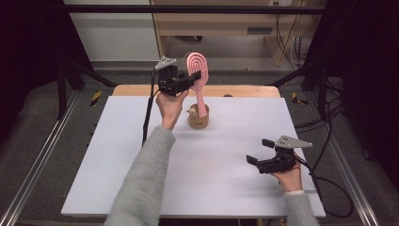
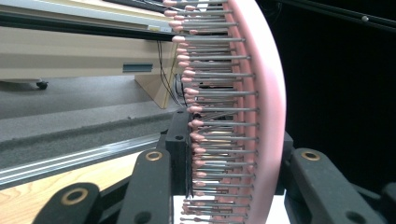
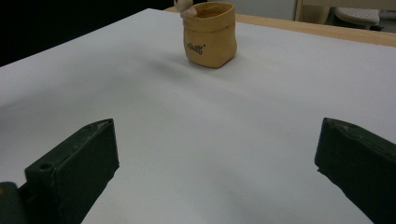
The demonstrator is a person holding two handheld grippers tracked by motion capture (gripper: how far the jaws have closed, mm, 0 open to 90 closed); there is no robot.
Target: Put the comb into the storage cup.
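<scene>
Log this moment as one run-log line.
left gripper: shut on brush head, handle toward pot | right gripper: open, idle above table | brush: upright, over pot

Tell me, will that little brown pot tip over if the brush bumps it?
Maybe. The pot looks small and light, and the tall brush leans out of it, so a sideways nudge could tip it. Its wide flat bottom probably helps. The left gripper holds the brush.

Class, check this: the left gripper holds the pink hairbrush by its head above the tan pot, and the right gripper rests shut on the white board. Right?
Not quite: the right gripper is open, as the right gripper view shows. The left gripper does hold the pink hairbrush above the tan pot.
</scene>
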